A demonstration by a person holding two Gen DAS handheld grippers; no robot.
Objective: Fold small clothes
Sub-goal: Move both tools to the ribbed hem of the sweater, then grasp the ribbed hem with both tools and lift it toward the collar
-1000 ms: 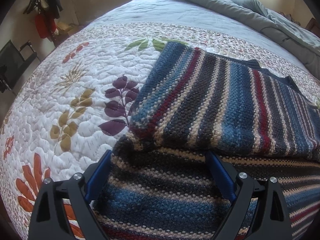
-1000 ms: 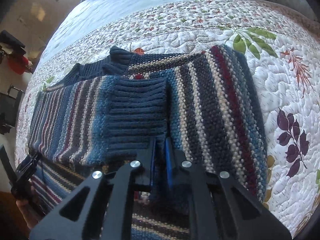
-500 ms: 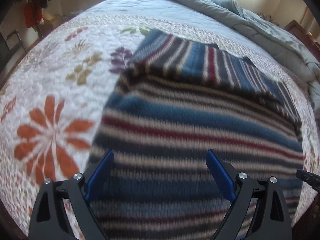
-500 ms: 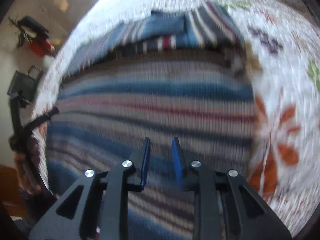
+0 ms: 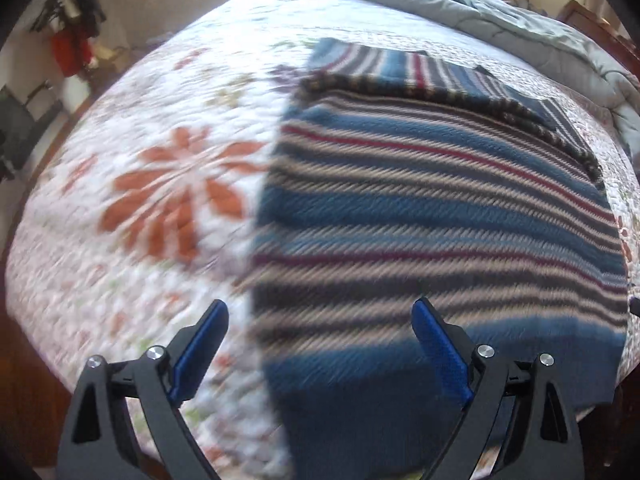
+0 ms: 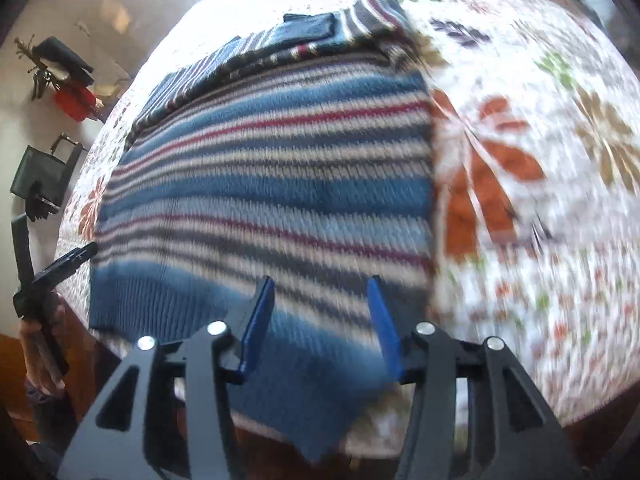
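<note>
A striped knit sweater (image 5: 432, 216) in blue, grey, cream and red lies flat on the floral quilt, its sleeves folded across the far end. It also shows in the right wrist view (image 6: 272, 184). Its ribbed blue hem hangs at the bed's near edge. My left gripper (image 5: 320, 340) is open and empty, above the sweater's near left corner. My right gripper (image 6: 320, 320) is open and empty, above the hem. The left gripper also appears at the left edge of the right wrist view (image 6: 60, 268). Both views are motion-blurred.
The quilted bedspread (image 5: 160, 168) covers the bed, with a grey duvet (image 5: 500, 12) bunched at the far end. A dark bag and red item (image 6: 68, 92) and a black chair (image 6: 40, 172) stand beside the bed at the left.
Both grippers have drawn back from the folded sleeves to the sweater's hem at the bed's near edge. The right gripper was shut on the sleeve cuff and has since opened.
</note>
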